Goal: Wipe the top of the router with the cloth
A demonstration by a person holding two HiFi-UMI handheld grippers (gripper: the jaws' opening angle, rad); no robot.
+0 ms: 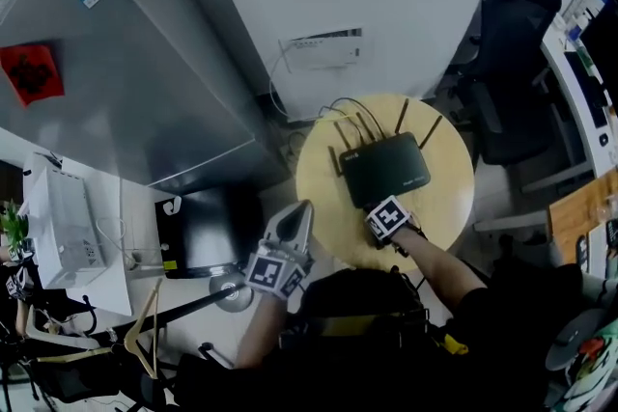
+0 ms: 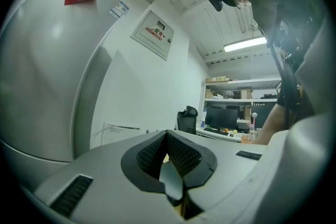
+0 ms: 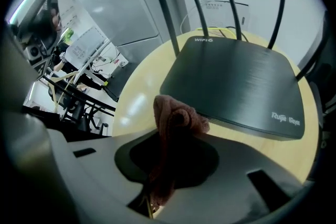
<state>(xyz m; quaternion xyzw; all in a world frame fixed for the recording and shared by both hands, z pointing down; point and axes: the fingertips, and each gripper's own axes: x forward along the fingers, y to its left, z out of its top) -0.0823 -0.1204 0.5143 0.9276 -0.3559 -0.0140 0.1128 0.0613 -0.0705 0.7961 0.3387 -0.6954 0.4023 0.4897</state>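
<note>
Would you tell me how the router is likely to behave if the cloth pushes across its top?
The router looks thin and flat, so it is probably light and may slide on the smooth table. Its upright antennas would likely fold or flex if bumped.

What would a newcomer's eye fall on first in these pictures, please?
The black router with its raised antennas stands out on the round pale table in the middle of the head view. The right gripper is at its near edge, shut on a pinkish cloth. The left gripper hangs shut and empty off the table's left side.
</note>
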